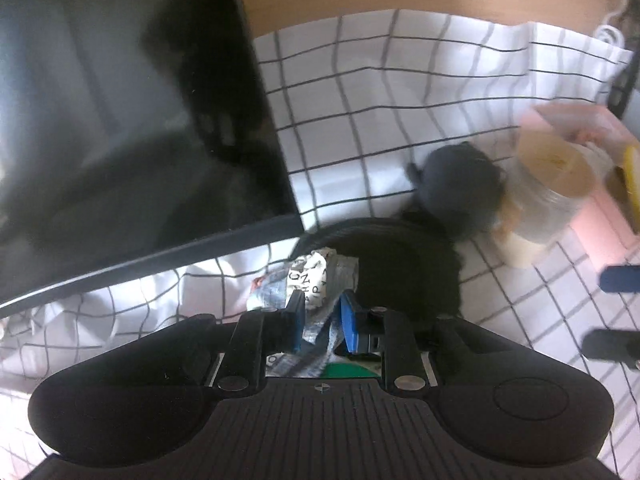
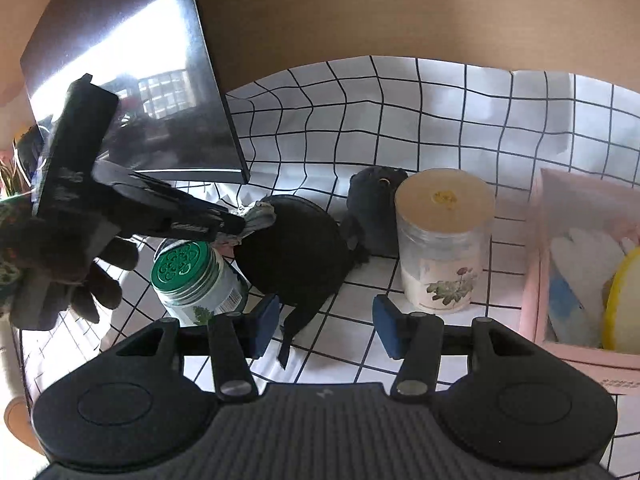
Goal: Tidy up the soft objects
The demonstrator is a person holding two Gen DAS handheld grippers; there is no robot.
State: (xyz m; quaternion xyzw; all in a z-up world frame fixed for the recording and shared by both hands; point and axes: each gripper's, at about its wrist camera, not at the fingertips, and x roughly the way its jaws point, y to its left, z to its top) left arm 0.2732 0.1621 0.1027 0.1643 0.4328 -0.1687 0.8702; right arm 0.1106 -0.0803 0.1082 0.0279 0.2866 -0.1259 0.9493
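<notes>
My left gripper [image 1: 320,316] is shut on a crumpled grey-and-white printed cloth [image 1: 308,276], held above the green-lidded jar. In the right wrist view the left gripper [image 2: 236,226] reaches in from the left with the cloth [image 2: 260,216] bunched at its tips. A black round soft pouch [image 2: 296,248] with a strap lies on the checked cloth, also in the left wrist view [image 1: 404,264]. A dark grey soft pouch [image 2: 370,208] stands behind it, also in the left wrist view [image 1: 456,184]. My right gripper [image 2: 326,326] is open and empty, just in front of the black pouch.
A green-lidded jar [image 2: 192,284] stands left of the black pouch. A clear jar with a tan lid [image 2: 440,236] stands to its right. A pink box [image 2: 580,280] holding white and yellow items sits far right. A black monitor [image 2: 128,80] stands at back left on the checked tablecloth [image 2: 400,120].
</notes>
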